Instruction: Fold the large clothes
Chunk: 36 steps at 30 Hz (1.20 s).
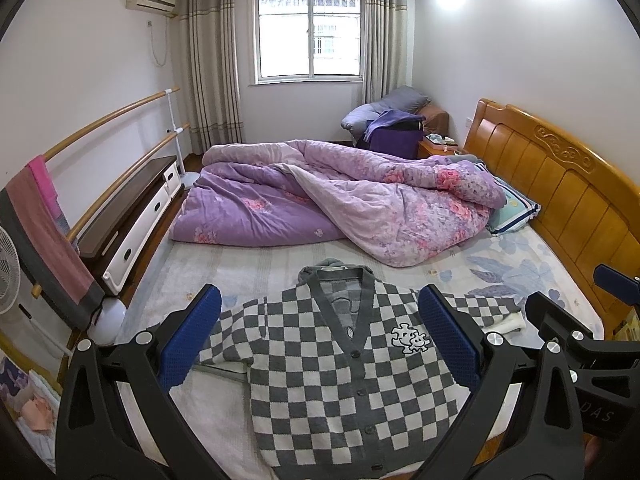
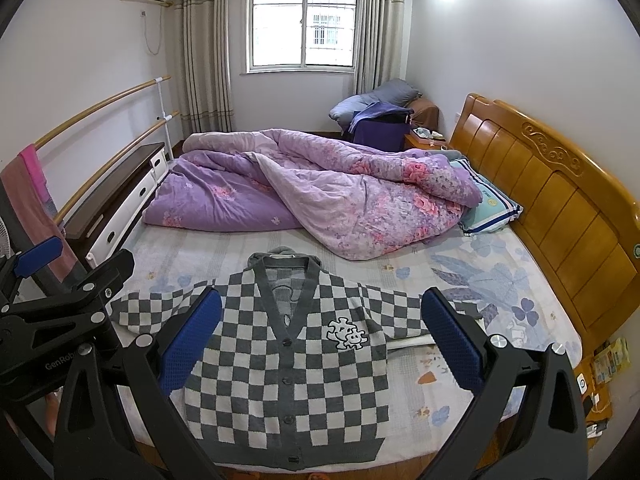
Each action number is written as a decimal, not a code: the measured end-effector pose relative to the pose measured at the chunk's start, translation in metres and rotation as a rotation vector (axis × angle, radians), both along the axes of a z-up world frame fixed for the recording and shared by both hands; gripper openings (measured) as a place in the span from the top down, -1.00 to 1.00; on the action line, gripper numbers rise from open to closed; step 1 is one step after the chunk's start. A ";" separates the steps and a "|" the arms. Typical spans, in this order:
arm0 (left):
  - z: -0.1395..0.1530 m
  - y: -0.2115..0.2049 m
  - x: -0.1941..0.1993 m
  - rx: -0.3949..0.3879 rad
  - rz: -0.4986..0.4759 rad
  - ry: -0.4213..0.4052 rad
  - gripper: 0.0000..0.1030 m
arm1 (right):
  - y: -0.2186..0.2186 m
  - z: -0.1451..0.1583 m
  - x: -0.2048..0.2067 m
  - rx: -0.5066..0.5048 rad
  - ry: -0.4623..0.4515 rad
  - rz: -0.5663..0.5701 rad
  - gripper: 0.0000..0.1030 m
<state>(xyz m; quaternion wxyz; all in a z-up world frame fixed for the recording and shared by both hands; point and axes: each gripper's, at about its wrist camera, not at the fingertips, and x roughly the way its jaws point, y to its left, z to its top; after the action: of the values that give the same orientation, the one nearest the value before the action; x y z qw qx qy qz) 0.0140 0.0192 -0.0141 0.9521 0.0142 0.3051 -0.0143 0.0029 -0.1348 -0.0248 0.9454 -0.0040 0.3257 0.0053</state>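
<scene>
A grey and white checkered cardigan (image 1: 340, 380) lies flat and face up on the bed, buttoned, with both sleeves spread out sideways. It also shows in the right wrist view (image 2: 288, 364). My left gripper (image 1: 320, 332) is open and empty, held above the cardigan's chest. My right gripper (image 2: 322, 336) is open and empty, also held above the cardigan. The right gripper's body shows at the right edge of the left wrist view (image 1: 568, 344), and the left gripper's body shows at the left edge of the right wrist view (image 2: 60, 312).
A crumpled purple floral duvet (image 1: 340, 196) fills the far half of the bed. A pillow (image 1: 512, 208) lies by the wooden headboard (image 1: 560, 184). A low cabinet (image 1: 132, 216) and wooden rails with towels (image 1: 48, 232) stand at the left. A fan (image 1: 8, 280) is at far left.
</scene>
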 end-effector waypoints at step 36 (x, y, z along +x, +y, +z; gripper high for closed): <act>-0.069 0.071 0.080 -0.061 -0.141 0.229 -0.90 | 0.060 -0.067 0.068 -0.030 0.136 0.034 -0.86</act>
<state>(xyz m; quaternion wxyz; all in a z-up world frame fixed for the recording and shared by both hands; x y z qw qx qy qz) 0.0940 0.0900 -0.0829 0.9077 0.0050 0.4094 -0.0919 0.0707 -0.0746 -0.0914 0.9207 -0.0233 0.3891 0.0167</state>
